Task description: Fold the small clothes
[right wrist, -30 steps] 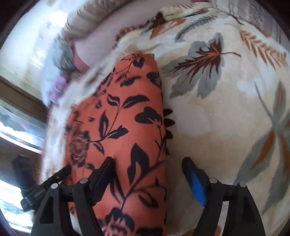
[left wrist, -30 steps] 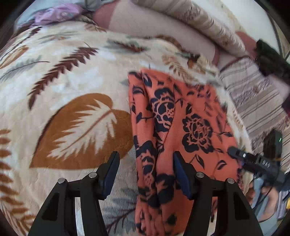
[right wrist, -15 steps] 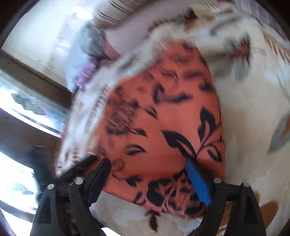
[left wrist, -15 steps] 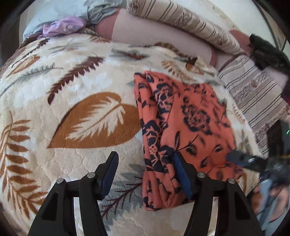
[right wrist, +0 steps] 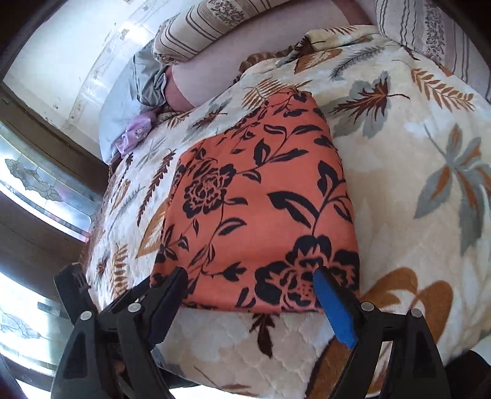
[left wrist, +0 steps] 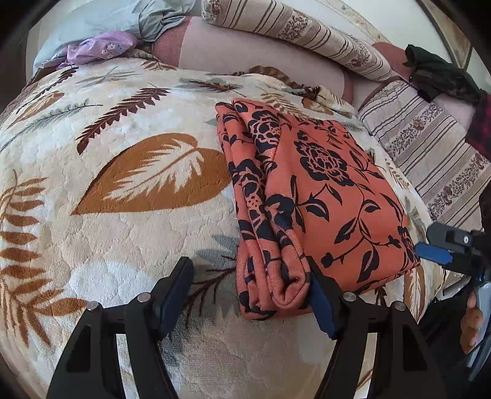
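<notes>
An orange garment with black flowers (left wrist: pixel 322 190) lies folded in a thick rectangle on the leaf-print blanket (left wrist: pixel 129 233). My left gripper (left wrist: pixel 248 294) hovers at its near left corner. Its jaws are opening; the rolled fold edge sits just inside the right finger (left wrist: pixel 320 302), and the left pad is well away from the cloth. In the right wrist view the same garment (right wrist: pixel 260 199) fills the middle. My right gripper (right wrist: pixel 251 291) stands open over its near edge, its pads not pressing the cloth. Its blue-padded tip (left wrist: pixel 434 251) shows at the garment's right side.
A purple cloth (left wrist: pixel 98 49) and a grey-blue one (left wrist: pixel 153 18) lie at the blanket's far left. Striped cushions (left wrist: pixel 429 144) line the back and right, with a black garment (left wrist: pixel 438 76) on top. A window (right wrist: pixel 33 196) is beyond the bed's left edge.
Both grippers have drawn back from the orange garment, so more of it and the blanket shows. The left jaws stand a little wider. The garment lies still.
</notes>
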Available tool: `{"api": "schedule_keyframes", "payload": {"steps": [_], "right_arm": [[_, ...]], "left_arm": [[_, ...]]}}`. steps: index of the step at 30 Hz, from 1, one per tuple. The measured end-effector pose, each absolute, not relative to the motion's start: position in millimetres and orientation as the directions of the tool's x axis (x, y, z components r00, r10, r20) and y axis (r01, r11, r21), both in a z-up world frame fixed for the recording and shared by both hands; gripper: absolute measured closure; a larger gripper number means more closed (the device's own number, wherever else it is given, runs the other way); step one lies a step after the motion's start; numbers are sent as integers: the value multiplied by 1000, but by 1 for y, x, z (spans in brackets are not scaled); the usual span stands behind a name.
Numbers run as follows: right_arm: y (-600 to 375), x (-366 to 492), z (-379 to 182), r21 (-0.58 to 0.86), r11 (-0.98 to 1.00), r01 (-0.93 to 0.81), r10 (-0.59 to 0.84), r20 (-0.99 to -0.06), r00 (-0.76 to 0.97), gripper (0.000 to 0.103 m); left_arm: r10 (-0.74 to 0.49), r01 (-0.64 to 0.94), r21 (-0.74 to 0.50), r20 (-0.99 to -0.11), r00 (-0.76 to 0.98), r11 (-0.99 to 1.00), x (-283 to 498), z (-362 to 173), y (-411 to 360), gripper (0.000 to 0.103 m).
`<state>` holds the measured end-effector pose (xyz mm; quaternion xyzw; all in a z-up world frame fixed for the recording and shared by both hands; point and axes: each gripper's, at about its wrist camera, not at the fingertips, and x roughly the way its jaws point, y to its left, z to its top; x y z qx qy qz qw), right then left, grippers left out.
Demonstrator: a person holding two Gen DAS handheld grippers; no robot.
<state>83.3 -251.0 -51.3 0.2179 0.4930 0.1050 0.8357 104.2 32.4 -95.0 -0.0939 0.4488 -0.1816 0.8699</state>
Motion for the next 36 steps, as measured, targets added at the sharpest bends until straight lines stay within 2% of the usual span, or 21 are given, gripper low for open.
{"api": "schedule_keyframes", "payload": {"steps": [6,15,18,20,22,23,24,25,27,28,29,30,33,36], "right_arm": [[-257,68,-45,464,883,75,367,-781,505,17],[-244,77,-6,494,869,-20,420,-716,558,17],[-238,88,-14,525,850,-36,457,-703,545,17],[-239,97,-41,560,828,-7,491,-720,489,16],[-244,103,-77,569,819,72,496,-766,408,15],[-247,100,-82,596,801,60,517,-738,434,15],[-249,96,-81,609,792,34,528,-712,463,15],[-249,94,-81,613,789,24,535,-706,464,15],[-250,93,-79,614,789,15,542,-708,453,15],[-250,94,-76,615,788,20,544,-712,443,15],[-251,96,-71,617,787,24,547,-715,435,15],[-252,98,-62,620,784,20,550,-710,440,15],[-250,113,-29,633,773,-49,572,-661,486,15],[-250,152,-15,640,766,-63,578,-643,502,15]], "left_arm": [[-385,241,-302,-744,545,923,105,-96,26,30],[-377,240,-291,-741,555,926,102,-95,27,28],[-378,243,-290,-739,558,926,102,-95,28,27],[-381,215,-315,-739,556,924,101,-88,32,27],[-417,217,-368,-650,635,904,90,-64,41,27],[-429,242,-370,-596,678,897,83,-52,42,24],[-427,261,-353,-566,705,899,80,-43,41,17],[-408,268,-318,-566,716,910,81,-41,36,15],[-357,253,-251,-675,646,934,96,-65,22,15],[-314,241,-214,-783,537,946,109,-93,13,14],[-314,235,-220,-794,521,947,111,-106,12,13],[-316,237,-215,-754,576,947,105,-99,14,13],[-302,270,-172,-763,572,947,104,-94,10,12],[-325,256,-215,-768,552,942,107,-94,14,11]]}}
